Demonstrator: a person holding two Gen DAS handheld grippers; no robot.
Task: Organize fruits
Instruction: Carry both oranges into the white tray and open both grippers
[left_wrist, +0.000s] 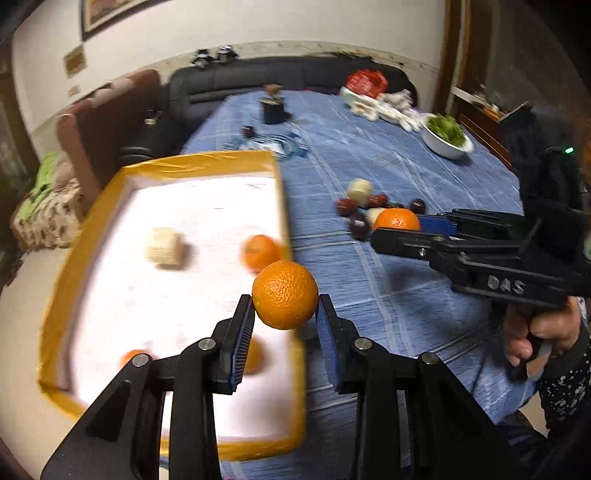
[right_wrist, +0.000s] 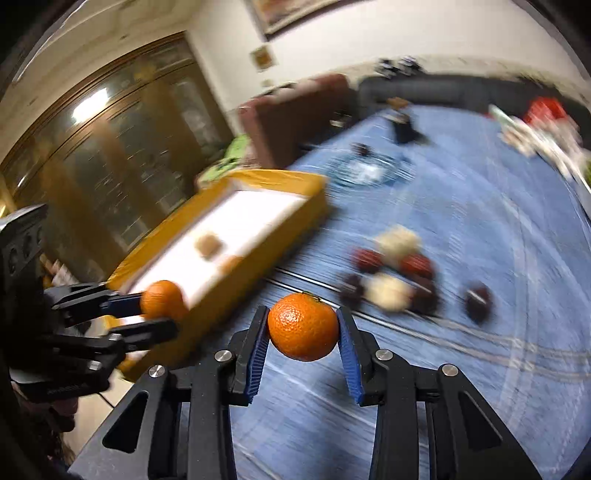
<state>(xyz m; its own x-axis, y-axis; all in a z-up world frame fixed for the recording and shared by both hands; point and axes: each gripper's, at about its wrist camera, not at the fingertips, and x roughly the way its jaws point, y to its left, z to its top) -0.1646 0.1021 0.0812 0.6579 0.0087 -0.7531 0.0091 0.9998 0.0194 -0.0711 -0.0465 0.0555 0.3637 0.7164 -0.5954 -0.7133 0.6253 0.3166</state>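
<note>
Now each claw carries an orange beside the yellow-rimmed tray.

Clamped between its blue pads, the left claw (left_wrist: 285, 314) holds an orange (left_wrist: 285, 294) in the air over the tray's (left_wrist: 207, 162) right rim, above the white floor where a pale corn piece (left_wrist: 164, 246) and other oranges (left_wrist: 260, 252) already lie. To the right of the tray, the right claw (right_wrist: 302, 332) is closed on a second orange (right_wrist: 303, 326) above the blue-clothed tabletop (right_wrist: 480, 387). Farther right of the tray, a loose pile (left_wrist: 364, 210) of dark red fruits and pale corn pieces rests on the cloth. Well beyond the tray, a white bowl of greens (left_wrist: 447, 134) sits near the tabletop's far right edge.
</note>
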